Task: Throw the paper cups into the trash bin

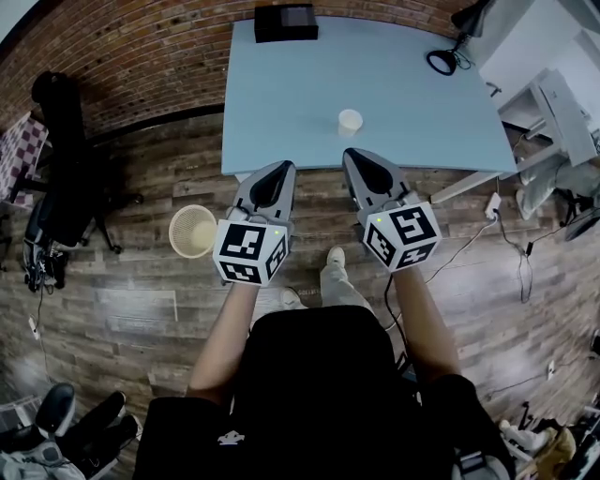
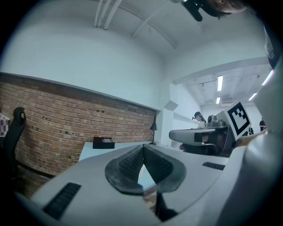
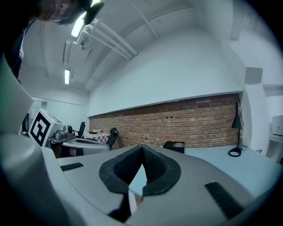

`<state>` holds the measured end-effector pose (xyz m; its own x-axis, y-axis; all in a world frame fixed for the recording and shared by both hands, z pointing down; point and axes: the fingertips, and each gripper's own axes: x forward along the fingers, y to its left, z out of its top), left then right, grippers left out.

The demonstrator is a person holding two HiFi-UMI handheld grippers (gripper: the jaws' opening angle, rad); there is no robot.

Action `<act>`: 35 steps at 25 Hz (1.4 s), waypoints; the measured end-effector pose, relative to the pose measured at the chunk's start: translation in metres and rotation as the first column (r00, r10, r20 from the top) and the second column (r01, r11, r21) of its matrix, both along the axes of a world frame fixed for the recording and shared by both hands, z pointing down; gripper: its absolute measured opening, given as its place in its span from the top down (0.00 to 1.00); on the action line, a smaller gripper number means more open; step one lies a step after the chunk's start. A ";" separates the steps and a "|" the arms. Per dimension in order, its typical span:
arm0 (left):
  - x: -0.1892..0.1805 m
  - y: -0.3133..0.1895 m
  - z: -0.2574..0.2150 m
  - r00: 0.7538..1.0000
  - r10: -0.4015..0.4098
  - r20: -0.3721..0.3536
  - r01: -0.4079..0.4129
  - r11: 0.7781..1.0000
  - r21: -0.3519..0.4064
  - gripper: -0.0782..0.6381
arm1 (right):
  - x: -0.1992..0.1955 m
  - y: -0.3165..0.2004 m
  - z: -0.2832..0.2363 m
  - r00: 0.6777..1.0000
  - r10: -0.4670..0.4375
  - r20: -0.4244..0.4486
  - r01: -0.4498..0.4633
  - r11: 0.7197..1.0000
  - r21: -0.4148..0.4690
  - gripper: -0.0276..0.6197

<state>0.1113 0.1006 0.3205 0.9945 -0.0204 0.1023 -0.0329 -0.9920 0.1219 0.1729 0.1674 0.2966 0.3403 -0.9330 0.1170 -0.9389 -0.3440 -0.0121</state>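
One white paper cup [image 1: 350, 121] stands upright on the light blue table [image 1: 281, 103], near its front edge. Both grippers hover side by side just short of that edge, pointing at the table. My left gripper [image 1: 284, 169] is shut and holds nothing; its tips meet in the left gripper view [image 2: 143, 146]. My right gripper [image 1: 354, 156] is shut and empty too, and its tips lie just below the cup in the head view; its pads touch in the right gripper view [image 3: 142, 147]. A round cream trash bin [image 1: 193, 231] stands on the wooden floor, left of my left gripper.
A black box [image 1: 285, 22] sits at the table's far edge and a black desk lamp [image 1: 448, 58] at its far right. A black office chair [image 1: 64, 159] stands at the left by the brick wall. White furniture and cables [image 1: 497, 211] lie at the right.
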 end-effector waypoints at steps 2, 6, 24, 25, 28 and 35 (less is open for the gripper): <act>0.012 0.002 0.000 1.000 -0.005 0.005 0.005 1.000 0.003 0.88 | 0.013 0.002 0.002 1.000 -0.005 0.007 0.005 1.000 -0.002 0.95; 0.037 0.004 -0.002 1.000 -0.017 0.012 0.017 1.000 0.011 0.88 | 0.042 0.001 0.004 1.000 -0.018 0.018 0.018 1.000 -0.007 0.95; 0.122 0.001 0.015 0.995 -0.077 0.067 0.076 0.997 0.017 0.88 | 0.148 -0.001 0.021 0.997 -0.051 0.054 0.052 0.998 -0.027 0.95; 0.124 0.001 0.017 0.994 -0.081 0.072 0.080 0.997 0.017 0.88 | 0.152 -0.002 0.023 0.997 -0.054 0.054 0.056 0.998 -0.031 0.95; 0.132 -0.002 0.024 0.992 -0.087 0.087 0.086 0.996 0.014 0.88 | 0.163 -0.004 0.027 0.996 -0.061 0.061 0.063 0.997 -0.033 0.95; 0.159 0.000 0.031 0.990 -0.088 0.106 0.087 0.996 0.019 0.88 | 0.188 -0.007 0.036 0.994 -0.077 0.076 0.080 0.996 -0.034 0.95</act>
<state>0.2703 0.1003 0.3511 0.9723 -0.1093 0.2065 -0.1318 -0.9863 0.0988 0.3609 0.1603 0.3325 0.2551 -0.9511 0.1740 -0.9599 -0.2707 -0.0722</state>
